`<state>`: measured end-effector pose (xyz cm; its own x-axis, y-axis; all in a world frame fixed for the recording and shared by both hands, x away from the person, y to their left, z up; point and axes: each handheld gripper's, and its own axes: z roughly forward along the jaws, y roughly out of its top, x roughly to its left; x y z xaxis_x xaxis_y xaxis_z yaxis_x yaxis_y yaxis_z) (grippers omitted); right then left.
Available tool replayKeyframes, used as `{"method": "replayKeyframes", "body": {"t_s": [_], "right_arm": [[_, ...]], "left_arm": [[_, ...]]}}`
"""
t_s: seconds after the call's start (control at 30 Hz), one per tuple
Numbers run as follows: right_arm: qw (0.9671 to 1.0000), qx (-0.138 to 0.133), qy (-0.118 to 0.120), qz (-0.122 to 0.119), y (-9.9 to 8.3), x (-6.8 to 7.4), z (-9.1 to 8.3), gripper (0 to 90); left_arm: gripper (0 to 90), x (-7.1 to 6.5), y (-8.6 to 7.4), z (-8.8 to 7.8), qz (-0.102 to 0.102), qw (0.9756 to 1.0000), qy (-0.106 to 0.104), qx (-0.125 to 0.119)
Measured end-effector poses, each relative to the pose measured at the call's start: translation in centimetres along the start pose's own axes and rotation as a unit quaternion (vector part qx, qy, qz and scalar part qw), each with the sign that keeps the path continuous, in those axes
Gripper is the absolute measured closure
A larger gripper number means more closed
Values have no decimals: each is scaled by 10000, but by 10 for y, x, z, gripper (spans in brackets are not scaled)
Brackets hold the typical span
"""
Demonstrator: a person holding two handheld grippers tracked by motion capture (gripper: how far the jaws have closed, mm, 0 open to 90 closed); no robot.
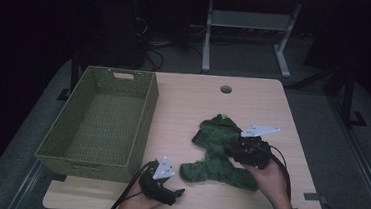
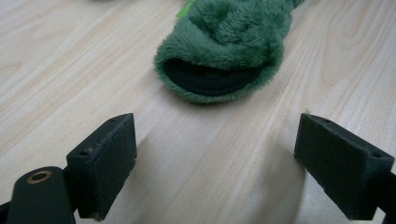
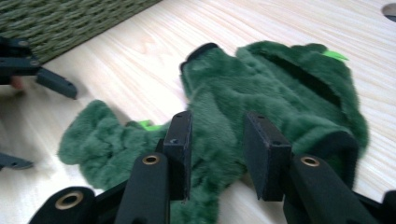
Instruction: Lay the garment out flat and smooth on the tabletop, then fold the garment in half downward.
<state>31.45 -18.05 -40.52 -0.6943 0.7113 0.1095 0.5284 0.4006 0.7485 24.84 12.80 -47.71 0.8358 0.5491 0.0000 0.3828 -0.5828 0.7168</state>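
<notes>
**benchwatcher:** so where's the fuzzy thing sitting right now?

**me:** The green plush garment [image 1: 220,152] lies crumpled flat on the bench [image 1: 183,104], right of middle and toward my near edge. It's dark green fleece with a small bright green tag at the far end. One cuff points at my left side, and in the left gripper view I'm looking straight into that opening [image 2: 210,79], dark lining showing inside.

**benchwatcher:** and your hands?

**me:** My right gripper [image 3: 215,154] is over the middle of the garment. Its fingers [image 3: 180,149] stand fairly narrow with a fold of fleece between them. I can't tell whether the pads actually press it, so I'd call it straddling, not pinching. My left gripper [image 1: 179,192] sits low near the front edge, just beside that cuff but apart from it, fingers [image 2: 105,158] spread wide with only bare wood between them.

**benchwatcher:** anything else up there?

**me:** A woven olive basket [image 1: 148,106] on the left side of the bench, well apart from the garment. There's a round cable hole [image 1: 226,89] near the far edge.
</notes>
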Motion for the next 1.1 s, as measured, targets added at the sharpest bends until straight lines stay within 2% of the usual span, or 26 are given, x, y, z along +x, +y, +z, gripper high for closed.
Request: {"method": "replayKeyframes", "body": {"t_s": [0.03, 0.13, 0.27, 0.4, 0.57, 0.67, 0.7, 0.77, 0.8, 1.0, 1.03, 1.1], "right_arm": [[9999, -31, 109, -12, 1, 5, 1, 645], [9998, -43, 179, -27, 2, 10, 2, 648], [9992, -13, 373, -134, 5, 27, 6, 659], [9988, -2, 443, -226, 6, 35, 9, 670], [9974, 37, 623, -358, 6, 55, 16, 706], [9968, 50, 695, -404, 5, 62, 18, 715], [9958, 66, 789, -465, 4, 69, 21, 721], [9953, 92, 824, -497, 4, 73, 22, 725], [9941, 132, 915, -572, 4, 81, 27, 727], [9915, 235, 1100, -659, 3, 95, 41, 740], [9899, 293, 1159, -762, 2, 101, 49, 746], [9890, 355, 1177, -816, 0, 106, 55, 746]], "left_arm": [[123, 1, 0, 0, 37, 10000, -42, -8], [123, 2, 0, 0, 68, 9999, -74, -28], [123, 4, 0, -1, 174, 9998, -89, 1], [124, 4, -1, -1, 164, 9998, -104, -4], [124, 3, -1, 0, 118, 9999, -121, -18], [124, 3, -1, 0, 119, 9999, -122, -20], [124, 3, -1, 0, 100, 9999, -131, -17], [124, 3, -1, 0, 95, 9999, -133, -17], [124, 3, -1, 0, 100, 9999, -131, -18], [123, 3, -1, -1, 115, 9998, -160, -19], [123, 4, -1, -1, 120, 9998, -156, -26], [123, 4, -1, -1, 141, 9998, -152, -22]]}}
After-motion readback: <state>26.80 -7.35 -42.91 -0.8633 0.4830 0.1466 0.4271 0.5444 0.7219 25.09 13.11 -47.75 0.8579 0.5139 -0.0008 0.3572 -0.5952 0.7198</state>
